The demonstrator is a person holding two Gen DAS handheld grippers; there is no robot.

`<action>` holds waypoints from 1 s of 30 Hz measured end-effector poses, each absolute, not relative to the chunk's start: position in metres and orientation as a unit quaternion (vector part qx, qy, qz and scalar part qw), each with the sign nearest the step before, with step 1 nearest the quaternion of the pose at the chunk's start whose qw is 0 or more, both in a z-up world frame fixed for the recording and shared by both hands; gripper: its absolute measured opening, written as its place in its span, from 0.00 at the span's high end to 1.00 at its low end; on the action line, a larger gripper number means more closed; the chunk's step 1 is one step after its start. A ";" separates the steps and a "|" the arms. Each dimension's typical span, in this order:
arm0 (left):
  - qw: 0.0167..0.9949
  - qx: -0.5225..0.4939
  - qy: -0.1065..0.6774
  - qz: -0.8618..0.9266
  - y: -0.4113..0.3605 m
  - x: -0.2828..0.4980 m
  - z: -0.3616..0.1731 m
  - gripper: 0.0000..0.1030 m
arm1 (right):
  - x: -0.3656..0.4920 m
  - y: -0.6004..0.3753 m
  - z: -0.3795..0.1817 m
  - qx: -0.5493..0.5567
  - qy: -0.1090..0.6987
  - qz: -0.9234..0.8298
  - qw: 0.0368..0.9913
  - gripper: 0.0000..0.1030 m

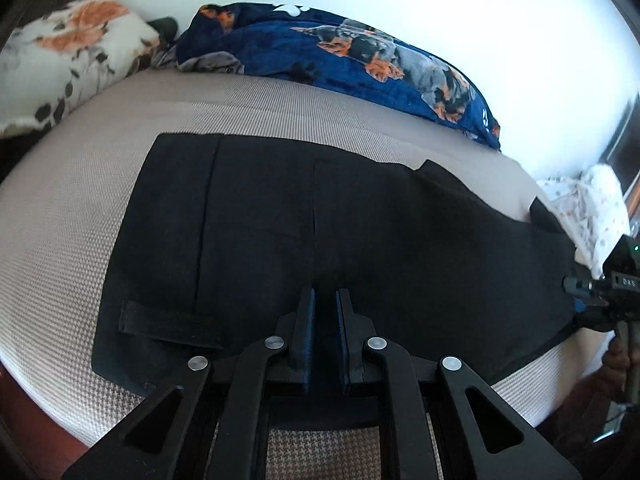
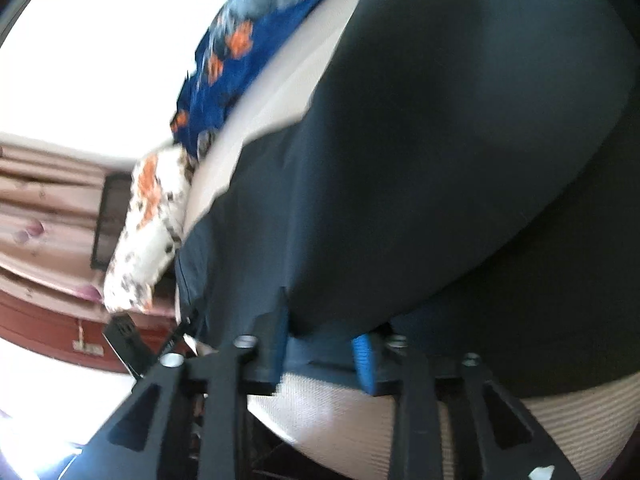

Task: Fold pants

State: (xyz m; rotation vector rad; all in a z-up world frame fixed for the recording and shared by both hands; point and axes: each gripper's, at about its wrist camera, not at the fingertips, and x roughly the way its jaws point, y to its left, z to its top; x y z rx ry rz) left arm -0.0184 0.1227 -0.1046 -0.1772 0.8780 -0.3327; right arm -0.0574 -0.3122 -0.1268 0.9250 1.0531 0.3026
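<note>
Black pants [image 1: 360,220] lie spread flat across a beige woven mattress [image 1: 80,200], waistband to the left, with a loose strap near the front left corner. My left gripper [image 1: 326,300] hovers over the near edge of the pants, its jaws nearly together and no cloth visibly pinched. My right gripper [image 1: 588,300] is at the far right end of the pants. In the blurred right wrist view the pants [image 2: 440,140] drape over the right gripper [image 2: 320,332]. Its jaws stand apart, with the hem lying between them, and a blue pad [image 2: 362,356] is uncovered.
A blue dog-print blanket [image 1: 360,64] is bunched along the far side of the mattress. A floral pillow [image 1: 68,52] lies at the far left, and a white patterned cloth [image 1: 600,208] at the right. A person's hand [image 1: 618,360] holds the right gripper. Curtains [image 2: 40,200] hang beyond the bed.
</note>
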 end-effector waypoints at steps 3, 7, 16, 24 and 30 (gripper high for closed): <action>0.889 -0.076 0.422 -0.159 0.121 -0.020 -0.103 0.88 | -0.059 -0.360 -0.123 0.453 0.443 0.117 0.765 0.60; 0.888 -0.077 0.425 -0.156 0.121 -0.022 -0.104 0.88 | -0.062 -0.438 -0.130 0.513 0.386 0.068 0.764 0.60; 0.889 -0.062 0.431 -0.143 0.116 -0.020 -0.104 0.88 | -0.051 -0.563 -0.148 0.591 0.285 -0.003 0.755 0.65; 0.887 -0.065 0.435 -0.139 0.116 -0.017 -0.103 0.88 | -0.048 -0.578 -0.137 0.542 0.323 -0.048 0.775 0.96; 0.884 -0.069 0.439 -0.145 0.118 -0.015 -0.103 0.88 | -0.117 -0.584 -0.110 0.527 0.323 -0.068 0.783 0.96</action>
